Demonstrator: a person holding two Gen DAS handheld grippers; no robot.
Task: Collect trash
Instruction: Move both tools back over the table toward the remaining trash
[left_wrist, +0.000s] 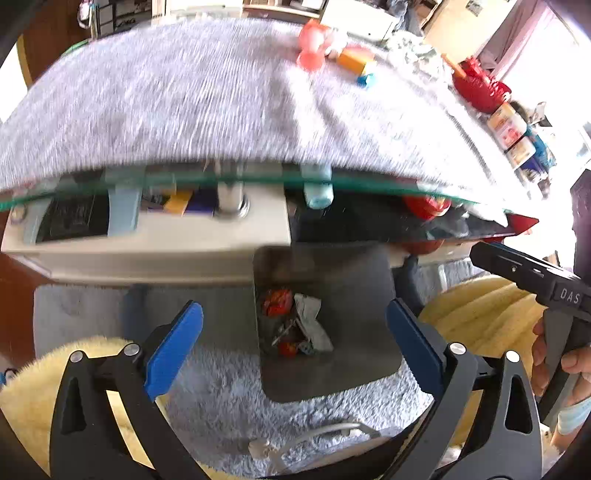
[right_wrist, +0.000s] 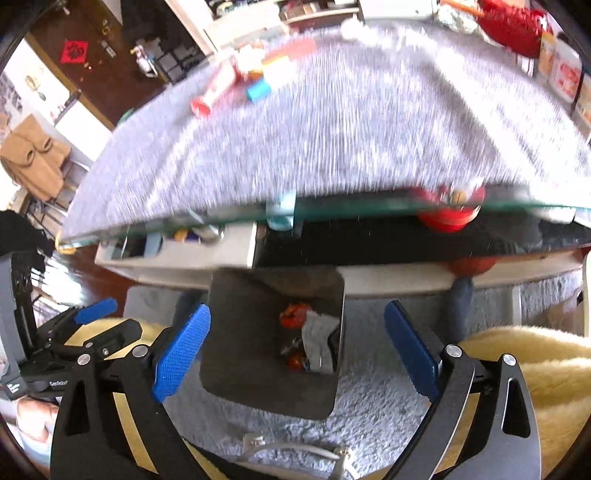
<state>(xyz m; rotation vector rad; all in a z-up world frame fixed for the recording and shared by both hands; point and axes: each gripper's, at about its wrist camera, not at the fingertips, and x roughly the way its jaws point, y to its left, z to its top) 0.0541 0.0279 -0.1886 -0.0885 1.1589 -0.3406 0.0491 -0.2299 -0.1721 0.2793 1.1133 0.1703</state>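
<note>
**Both grippers empty above the bin**

Left gripper (left_wrist: 294, 341) and right gripper (right_wrist: 297, 349): blue fingers (left_wrist: 173, 350) spread wide, nothing between. Just beyond, at 12 o'clock, dark trash bin (left_wrist: 354, 373) on grey rug (left_wrist: 221, 391), holding crumpled red and white trash (left_wrist: 299, 325). Farther at 12 o'clock, glass bench (left_wrist: 258, 182) under grey cloth (left_wrist: 184, 110); blurred toys (left_wrist: 332, 55) at 1 o'clock.

Motion blurs the grey cloth (left_wrist: 207, 103) and toys (left_wrist: 332, 51).

Left claw (left_wrist: 295, 343), right claw (right_wrist: 297, 349) wide, apparently empty.
</note>
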